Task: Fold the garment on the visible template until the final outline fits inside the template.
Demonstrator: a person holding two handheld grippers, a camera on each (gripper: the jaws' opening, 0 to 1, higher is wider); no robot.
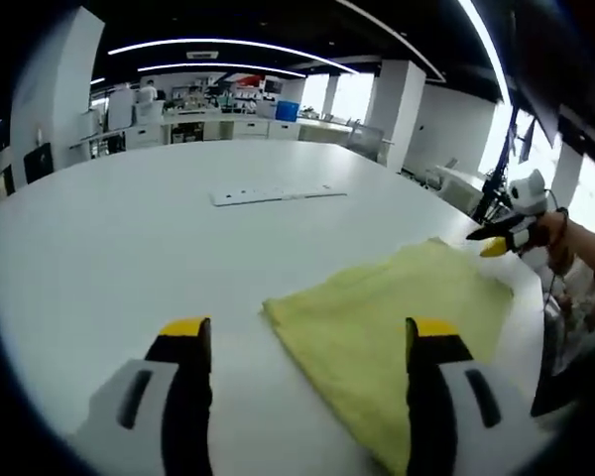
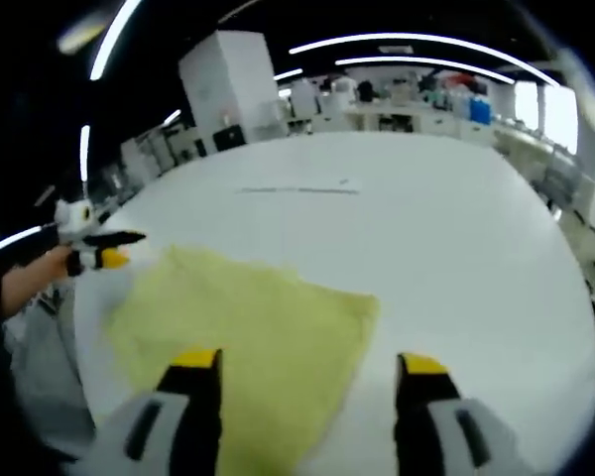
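— What do we see of our left claw?

— Its two yellow-tipped jaws stand wide apart and hold nothing. The yellow garment lies flat on the white table, folded into a rough rectangle; its near corner sits between our jaws, and the cloth runs under the right jaw and away to the right. We cannot tell whether that jaw touches it.

— And the right claw?

— Also spread wide, gripping nothing. The garment spreads ahead and to the left of it, passing beneath the left jaw, while the right jaw stands over bare table.

— Anything farther off?

— Well ahead of both claws a thin pale strip lies on the table. In the left gripper view the other claw appears at the far right edge of the cloth, held by a hand.
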